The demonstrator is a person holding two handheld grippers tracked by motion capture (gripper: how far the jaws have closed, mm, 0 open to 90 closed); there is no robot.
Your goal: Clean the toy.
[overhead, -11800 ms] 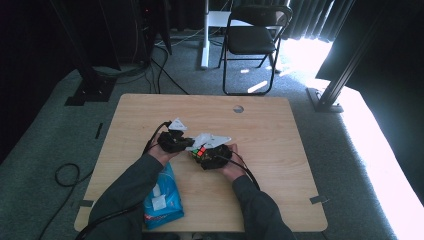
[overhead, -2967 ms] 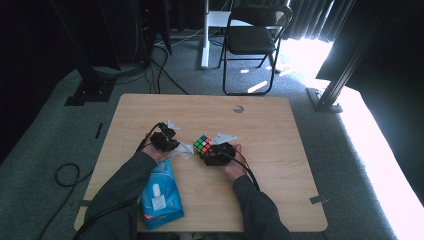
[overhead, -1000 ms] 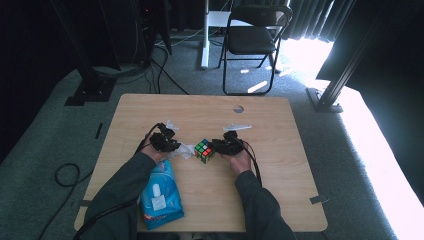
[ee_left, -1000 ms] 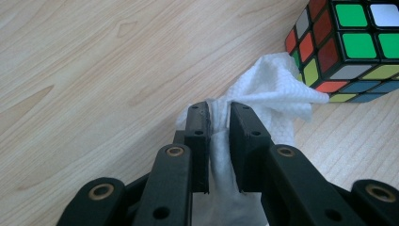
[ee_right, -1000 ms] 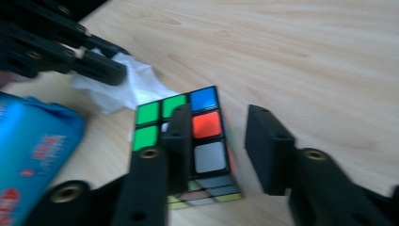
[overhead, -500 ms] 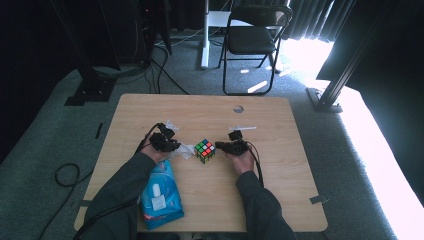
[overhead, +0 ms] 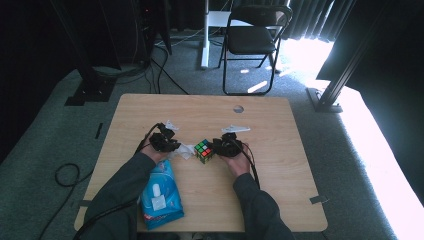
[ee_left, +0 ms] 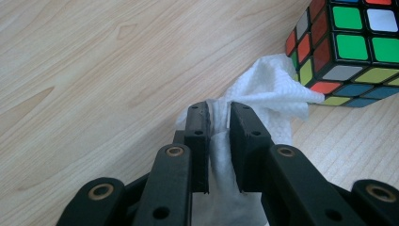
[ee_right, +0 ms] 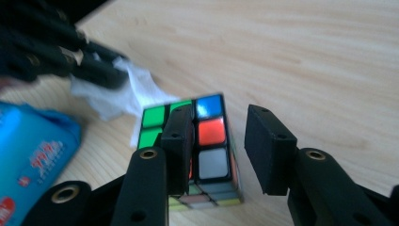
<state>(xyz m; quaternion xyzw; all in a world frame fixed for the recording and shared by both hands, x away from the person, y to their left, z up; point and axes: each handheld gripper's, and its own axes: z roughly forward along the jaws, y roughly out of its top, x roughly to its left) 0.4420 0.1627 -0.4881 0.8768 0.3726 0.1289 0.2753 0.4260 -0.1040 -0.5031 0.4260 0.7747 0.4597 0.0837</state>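
on the pale wood-grain table [overhead: 280, 125], left gripper [ee_left: 219, 117] pinching a crinkled white wipe [ee_left: 263, 101], right gripper [ee_right: 219, 141] just parted beside a glossy cube [ee_right: 207, 136]

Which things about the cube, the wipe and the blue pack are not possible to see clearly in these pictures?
- Cube: right gripper view, blurred; right gripper jaw covers part of a face, bottom cut off by the edge.
- Cube, left gripper view: cut by the top and right edges.
- Wipe: left gripper view, lower end hidden behind left gripper.
- Pack: high view, print too small; right gripper view, cut by the left edge, blurred.
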